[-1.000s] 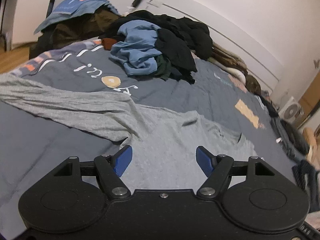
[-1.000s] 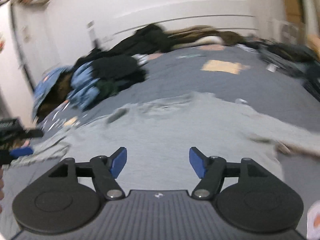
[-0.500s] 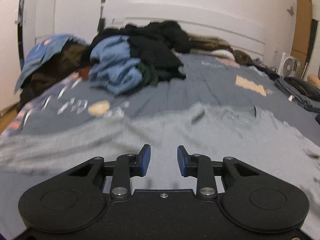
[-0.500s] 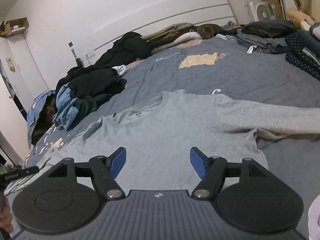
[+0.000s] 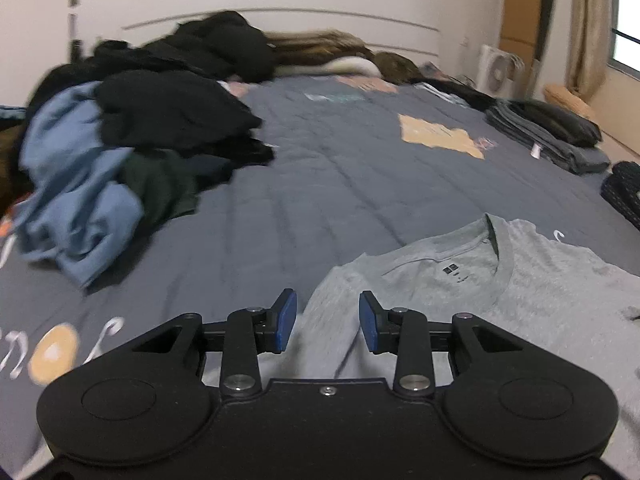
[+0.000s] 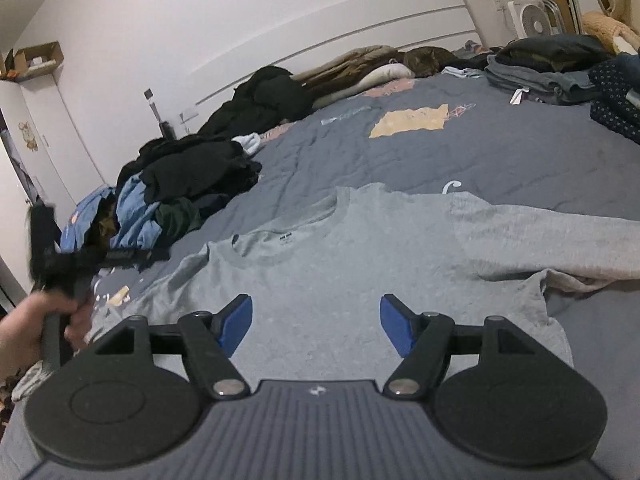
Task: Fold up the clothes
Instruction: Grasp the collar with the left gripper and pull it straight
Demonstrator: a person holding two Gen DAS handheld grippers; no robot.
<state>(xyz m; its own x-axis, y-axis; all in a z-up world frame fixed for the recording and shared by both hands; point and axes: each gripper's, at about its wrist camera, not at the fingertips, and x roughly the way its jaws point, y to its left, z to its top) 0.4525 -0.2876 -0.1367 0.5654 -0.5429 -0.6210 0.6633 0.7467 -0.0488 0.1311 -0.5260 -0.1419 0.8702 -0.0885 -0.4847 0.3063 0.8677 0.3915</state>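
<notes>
Both wrist cams low, near grey shirt (image 5: 500, 280), facing headboard (image 6: 360, 32); left view blurry.

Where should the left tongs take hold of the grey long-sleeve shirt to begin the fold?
Probably the shoulder seam beside the neckline of the grey long-sleeve shirt. It lies flat, face up on the duvet, so come in low from its left edge and pinch that free hem. The left tongs already straddle cloth there without pressing it.
</notes>
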